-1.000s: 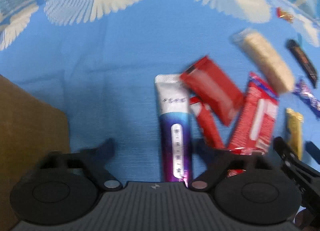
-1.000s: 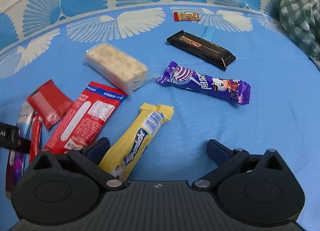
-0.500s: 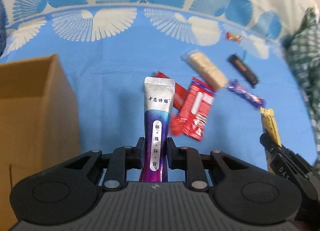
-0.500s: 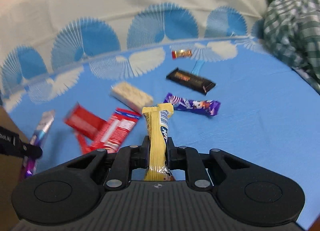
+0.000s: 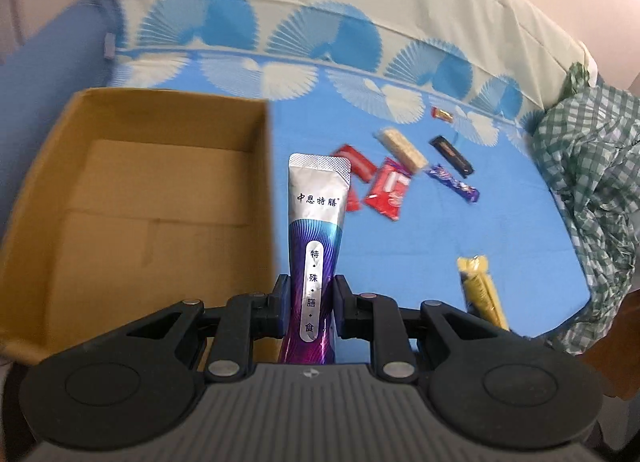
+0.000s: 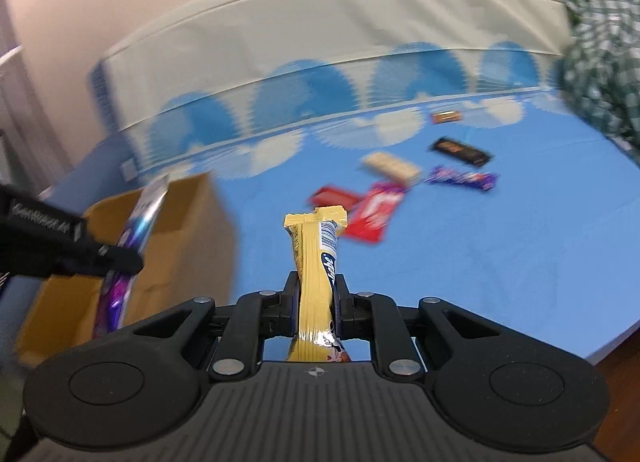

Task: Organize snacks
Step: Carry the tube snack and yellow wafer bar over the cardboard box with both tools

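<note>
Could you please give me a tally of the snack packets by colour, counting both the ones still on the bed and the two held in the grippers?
Red: 3
Silver-purple: 1, silver-purple pouch
Yellow: 1, yellow bar
Purple: 1
Black: 1
Beige: 1
Small orange-red: 1
Total: 9

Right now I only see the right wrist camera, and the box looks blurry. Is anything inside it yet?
Observer: No snacks show in the cardboard box; the left wrist camera sees only bare cardboard inside.
Operator: Is the left claw holding that shiny pouch tight?
Observer: Yes. The left claw is shut on the silver-purple pouch, pinching its purple lower part, silver end up.
</note>
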Demonstrator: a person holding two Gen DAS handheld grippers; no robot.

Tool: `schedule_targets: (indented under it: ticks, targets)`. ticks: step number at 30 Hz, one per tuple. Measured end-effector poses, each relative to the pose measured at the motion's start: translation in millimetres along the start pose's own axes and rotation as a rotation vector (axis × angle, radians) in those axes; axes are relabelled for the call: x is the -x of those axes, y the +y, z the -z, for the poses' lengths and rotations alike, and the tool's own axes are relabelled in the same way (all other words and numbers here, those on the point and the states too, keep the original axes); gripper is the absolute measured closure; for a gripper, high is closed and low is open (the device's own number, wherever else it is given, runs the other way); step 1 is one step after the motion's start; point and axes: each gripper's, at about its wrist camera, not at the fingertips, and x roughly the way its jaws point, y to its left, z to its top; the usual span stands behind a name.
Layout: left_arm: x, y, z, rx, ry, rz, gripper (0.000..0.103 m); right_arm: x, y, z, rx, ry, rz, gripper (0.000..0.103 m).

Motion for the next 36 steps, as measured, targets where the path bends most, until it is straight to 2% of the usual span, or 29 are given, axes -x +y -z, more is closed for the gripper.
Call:
schedule_targets:
  ticks: [7,13,21,36]
  targets:
    - [74.9,58.4,58.0,0.074,-0.054,-0.035,0.08,41.2,84.2,39.3,0.165,0.043,-0.152,0.087]
    - [111.0,83.3,93.4,0.103,-0.127,-0.059,0.08,71.1,120.8,49.7,0.262,0.001,-0.17,0.087]
    - [128.8,87.3,107.9,0.108,-0.173,-0.02,0.08,95.2,135.7,57.0,0.311,-0.032,-0.15,0.087]
    - [128.4,93.2,110.9,0.12,-0.172,0.0,0.08,87.7,140.2,55.4,0.333,-0.016,-0.139,0.087]
